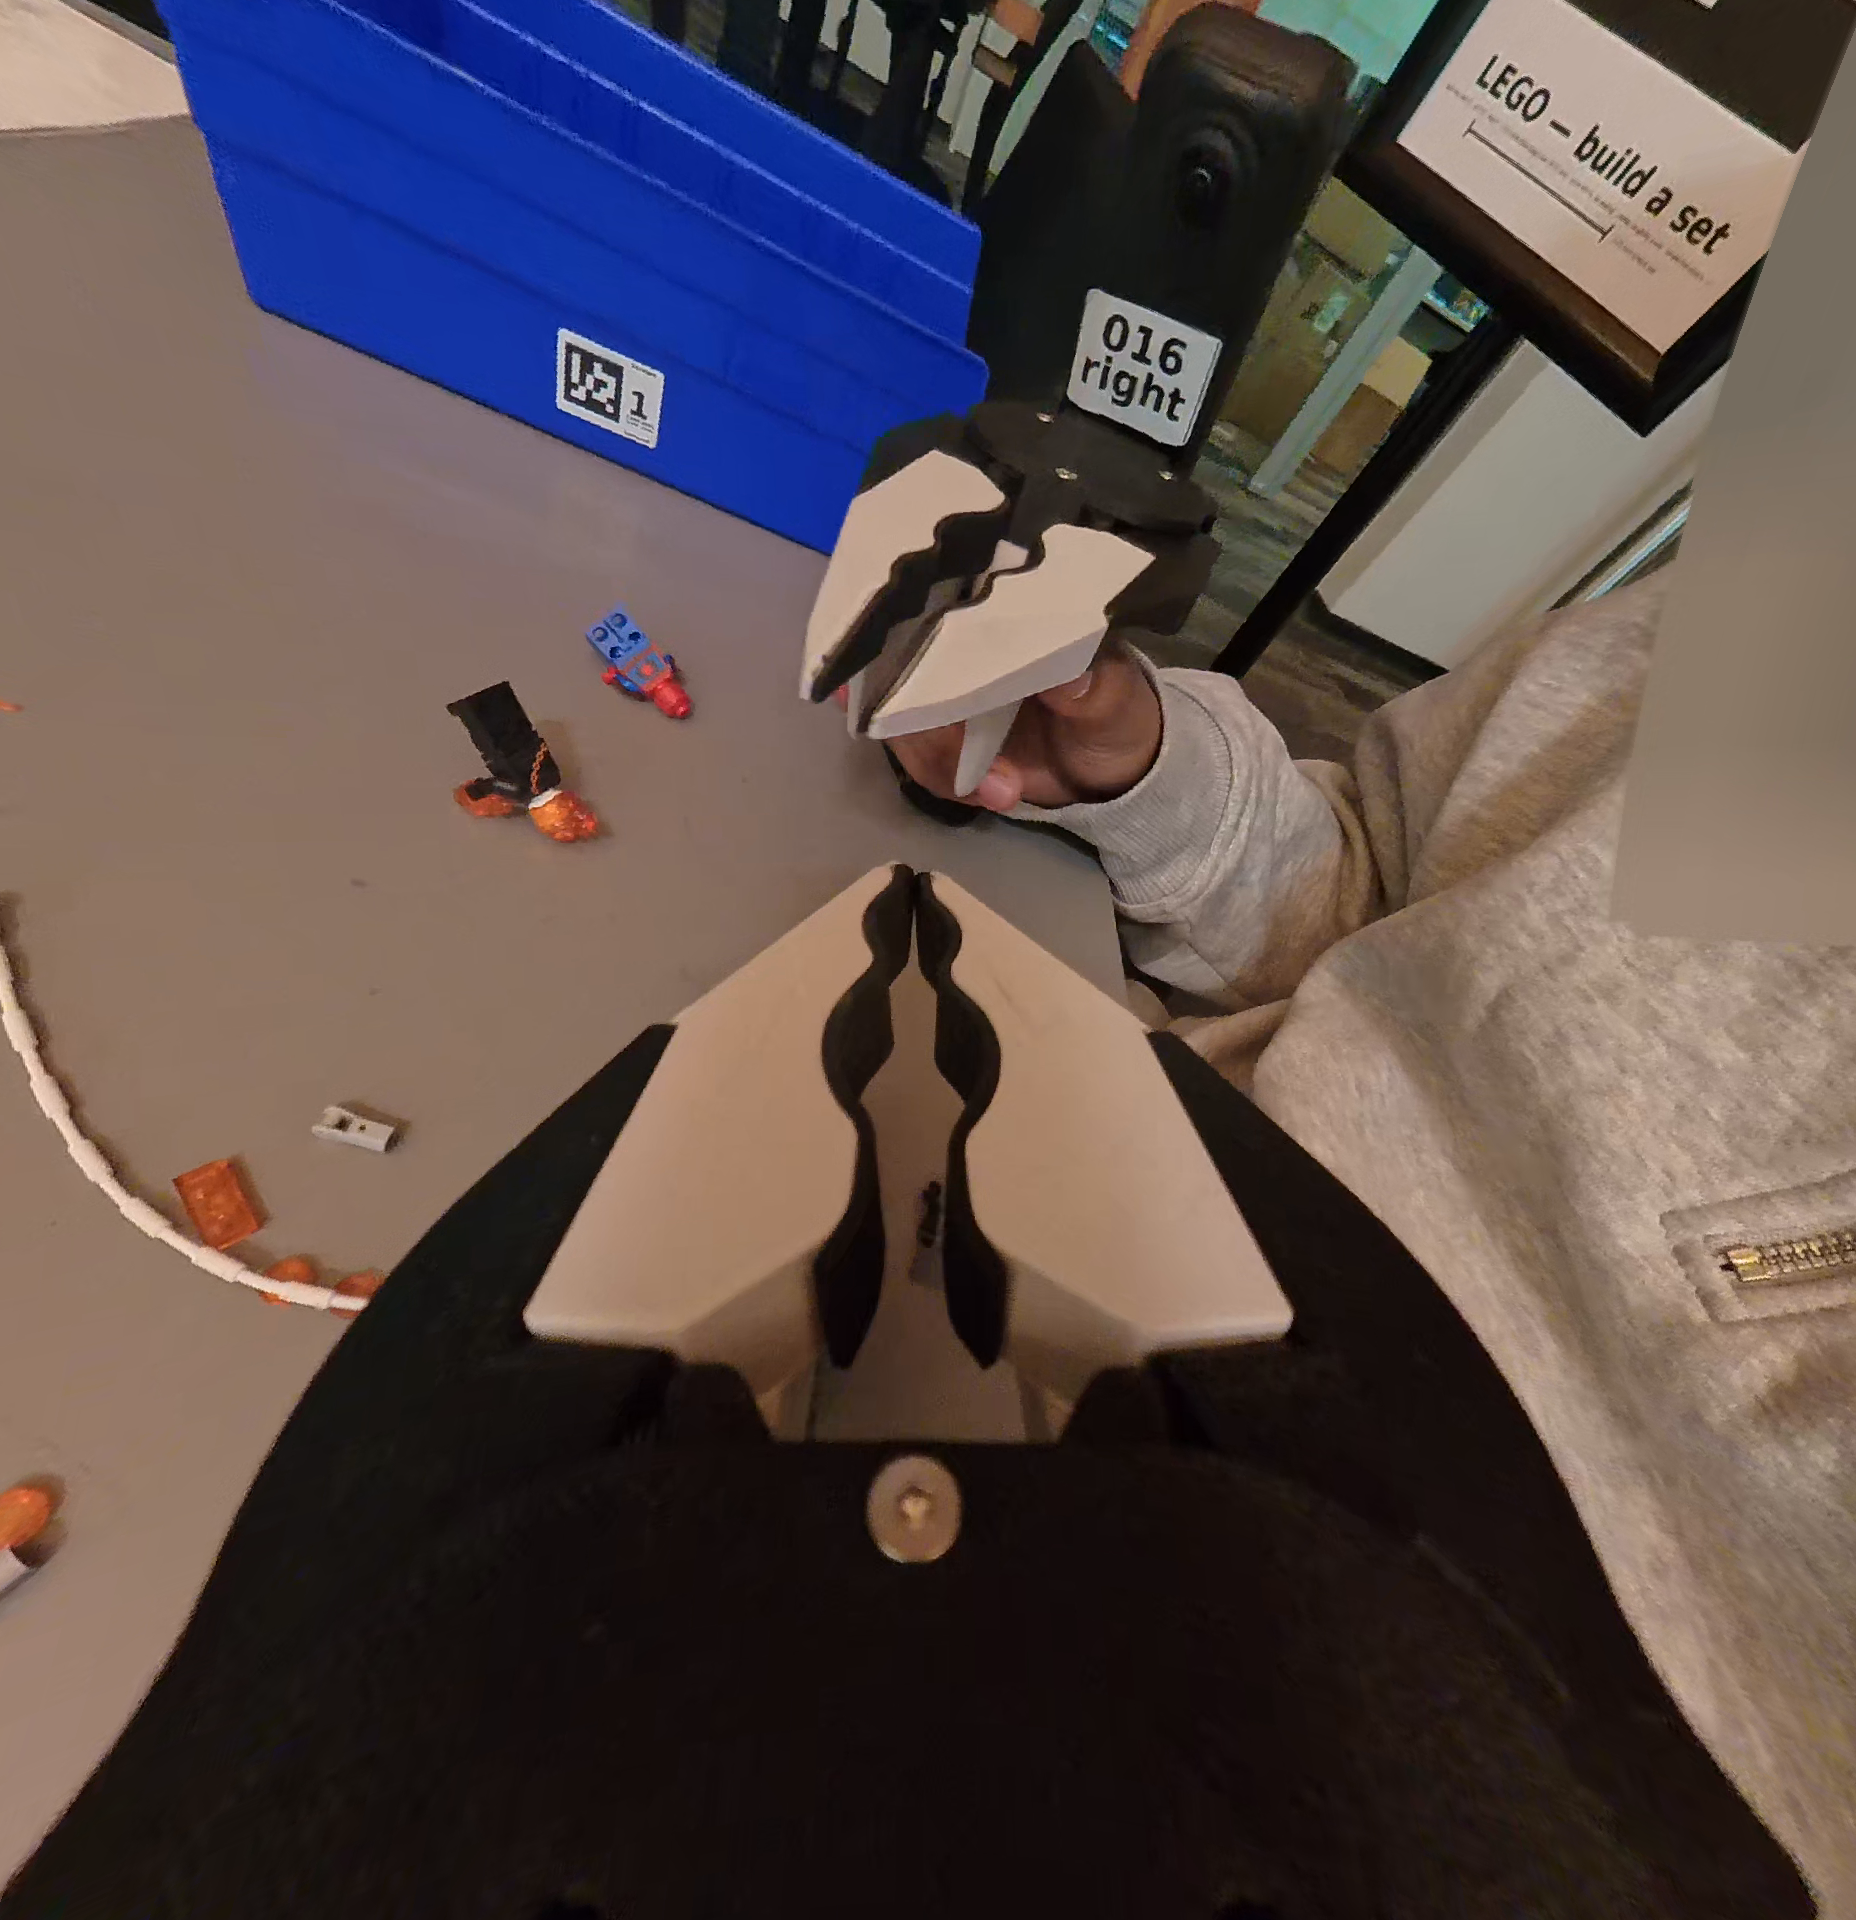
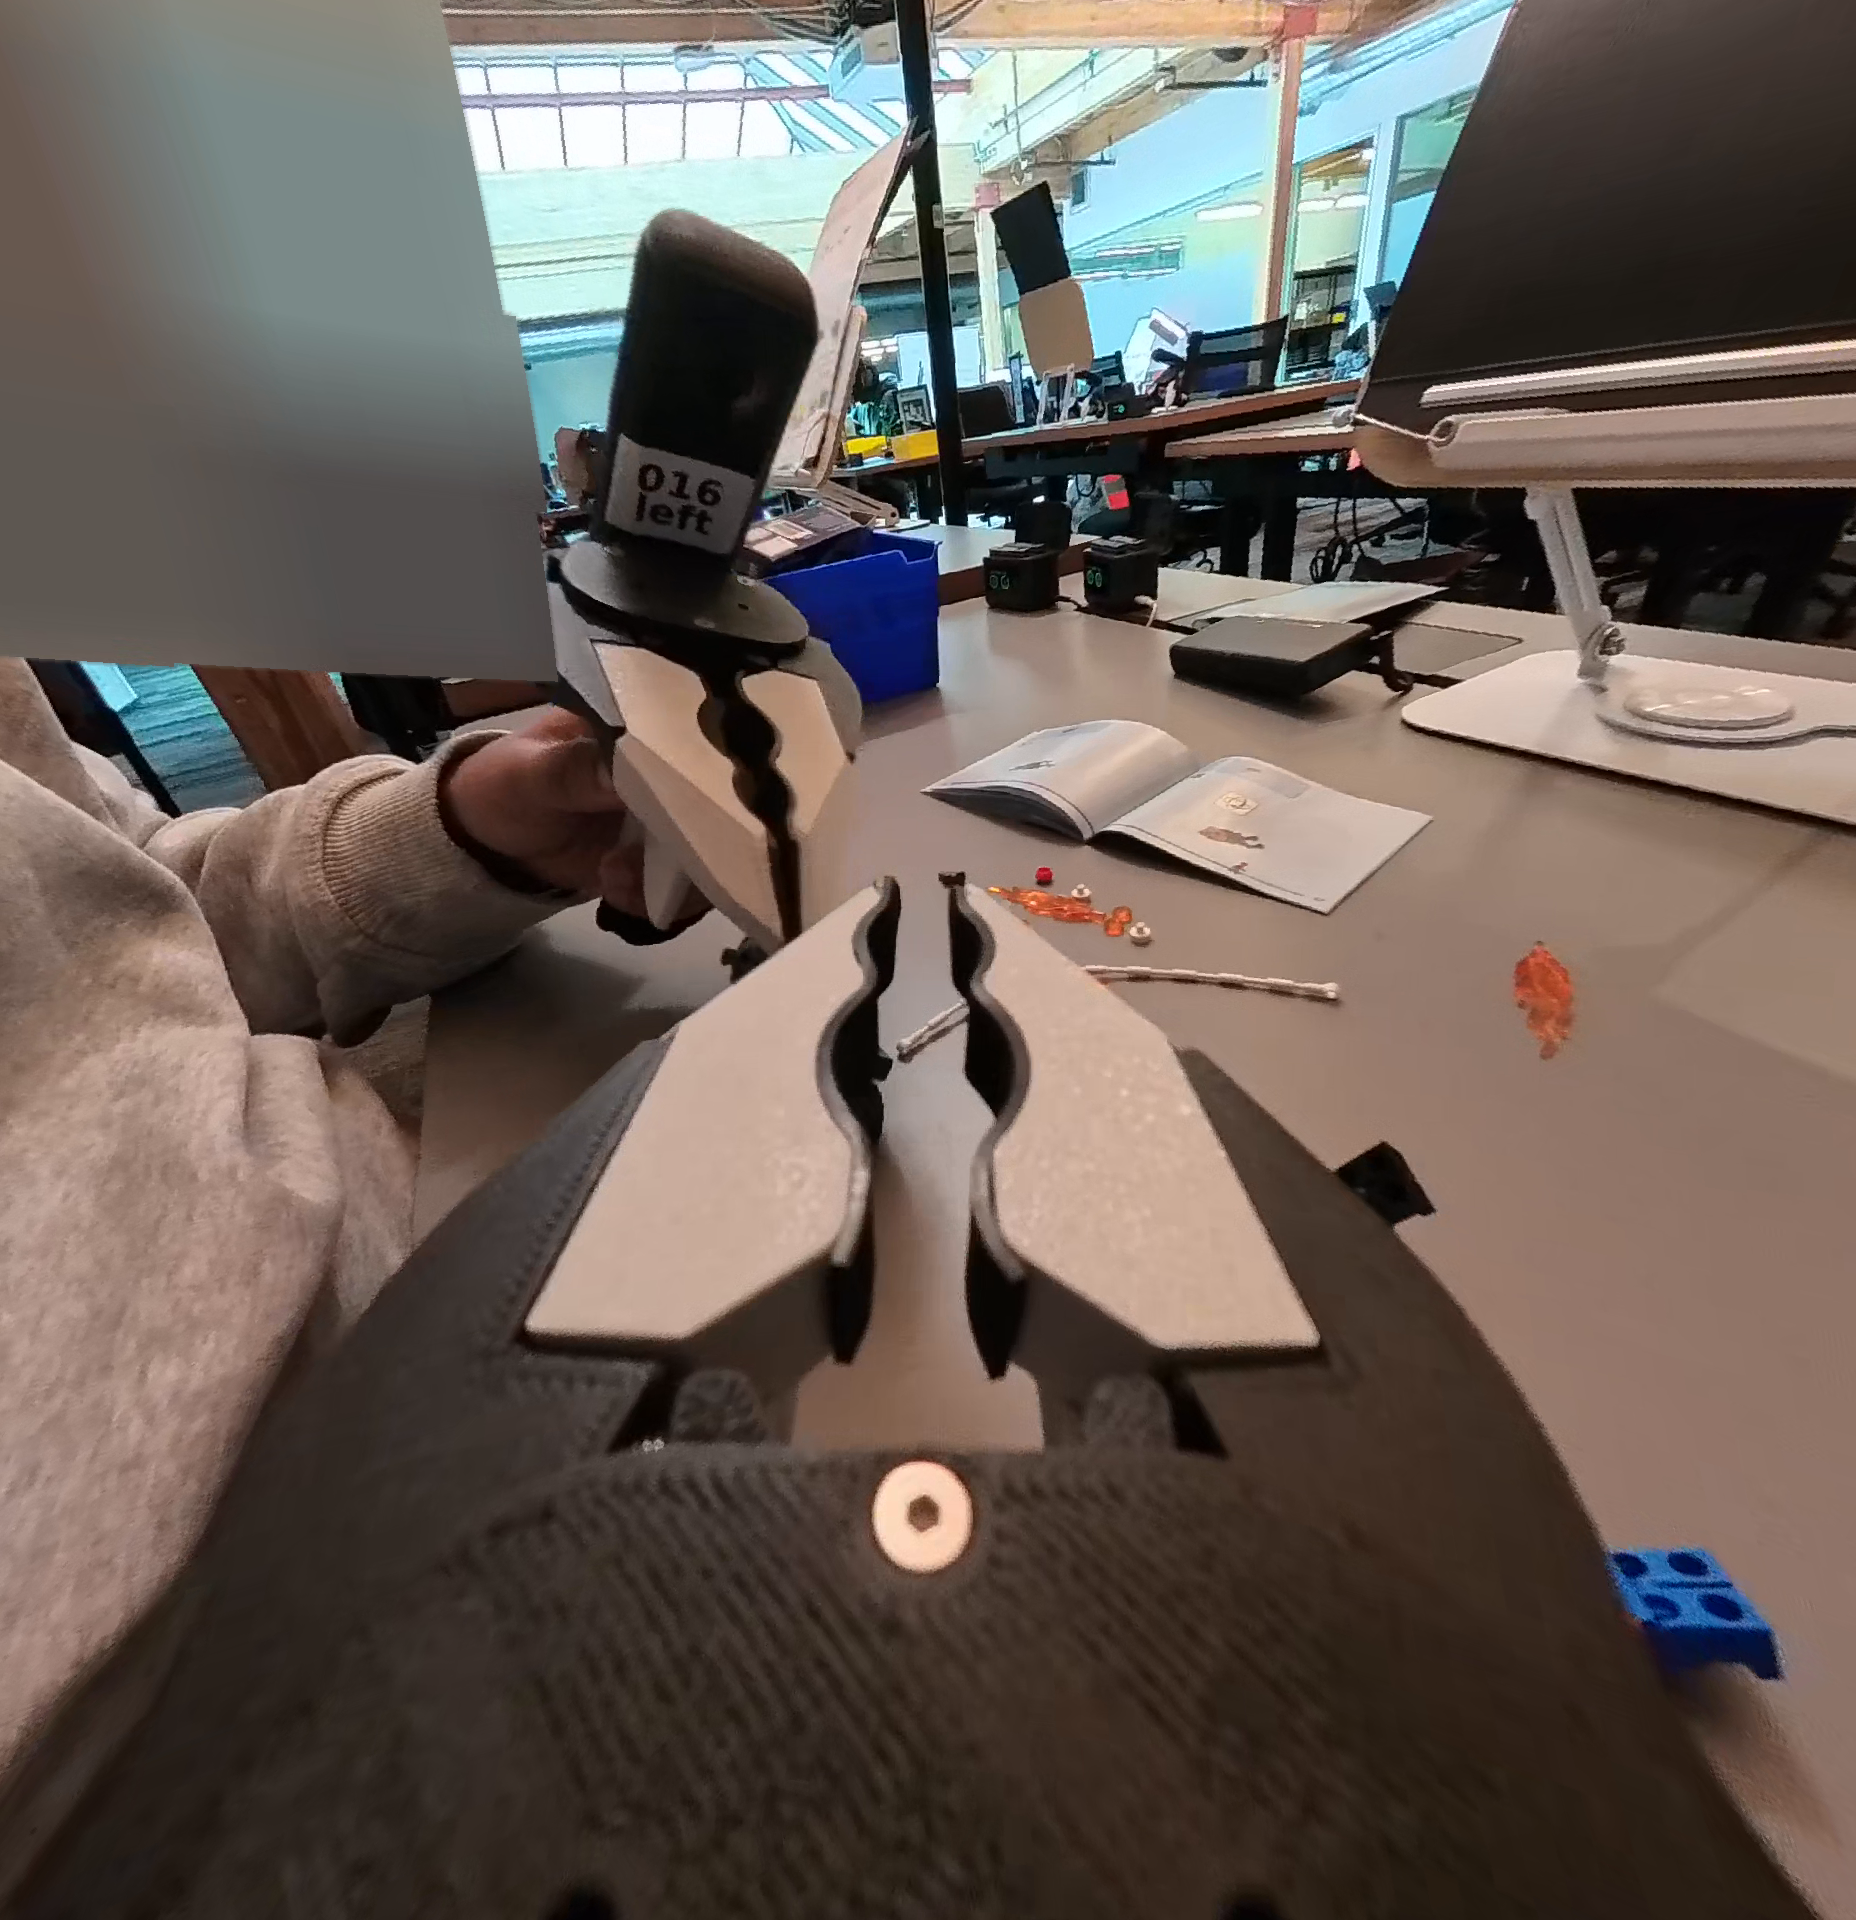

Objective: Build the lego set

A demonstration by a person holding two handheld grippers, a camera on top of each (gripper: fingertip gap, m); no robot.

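Observation:
Loose Lego parts lie on a grey table (image 1: 228, 540). A black figure with orange flame pieces (image 1: 508, 764) and a blue and red figure (image 1: 635, 662) lie ahead of my left gripper (image 1: 908, 878). Its fingertips touch and I see nothing between them. It also shows in the right wrist view (image 2: 784, 925), held just left of my right gripper (image 2: 919, 886). The right gripper's fingers stand a narrow gap apart with nothing between them; it shows in the left wrist view (image 1: 849, 712) too. A white segmented cord (image 2: 1215, 982), orange clear pieces (image 2: 1059, 912) and an orange flame (image 2: 1542, 995) lie beyond.
A blue bin (image 1: 591, 208) stands at the back. An open instruction booklet (image 2: 1184, 805), a black box (image 2: 1267, 649) and a monitor stand (image 2: 1651, 717) sit farther off. A blue brick (image 2: 1693, 1608), a grey piece (image 1: 358, 1127) and an orange plate (image 1: 220, 1200) lie near. Grey sleeves (image 1: 1475, 935) are close. Both grippers' tips are close together, under 4 cm apart. The right tips stand about 20 centimetres off the orange flame (image 2: 1542, 995).

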